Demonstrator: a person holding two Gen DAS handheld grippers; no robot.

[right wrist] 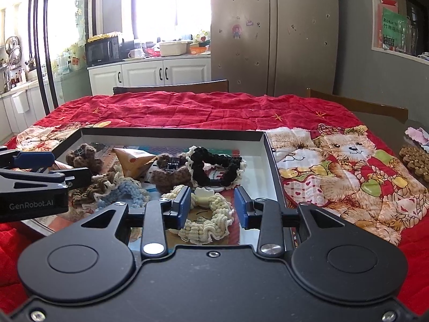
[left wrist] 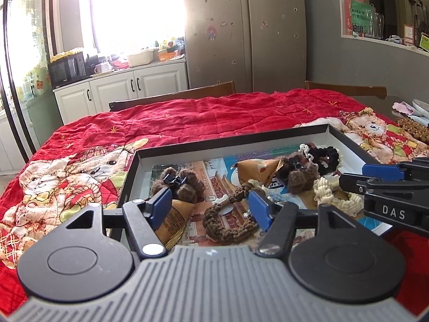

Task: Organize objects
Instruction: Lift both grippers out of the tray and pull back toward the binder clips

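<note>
Left tool (left wrist: 210,205) agape over brown braided scrunchie (left wrist: 228,224), gripping nothing; right tool (right wrist: 213,206) part-open astride cream scrunchie (right wrist: 206,220), pads clear; both lie in shallow box (right wrist: 270,158); lower squarely, then pinch one loop.

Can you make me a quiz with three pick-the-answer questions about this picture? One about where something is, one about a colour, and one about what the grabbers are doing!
1. Where are the knitted hair ties?
A. in the shallow box
B. on the kitchen counter
C. on a chair

2. What colour is the blanket under the box?
A. green
B. red
C. black

3. How are the right gripper's fingers?
A. squeezing the black tie
B. holding a cup
C. apart, with the cream tie between them

Answers:
1 A: the ties lie inside the box.
2 B: the blanket is red.
3 C: the right gripper brackets the cream tie without pressing it.
</note>
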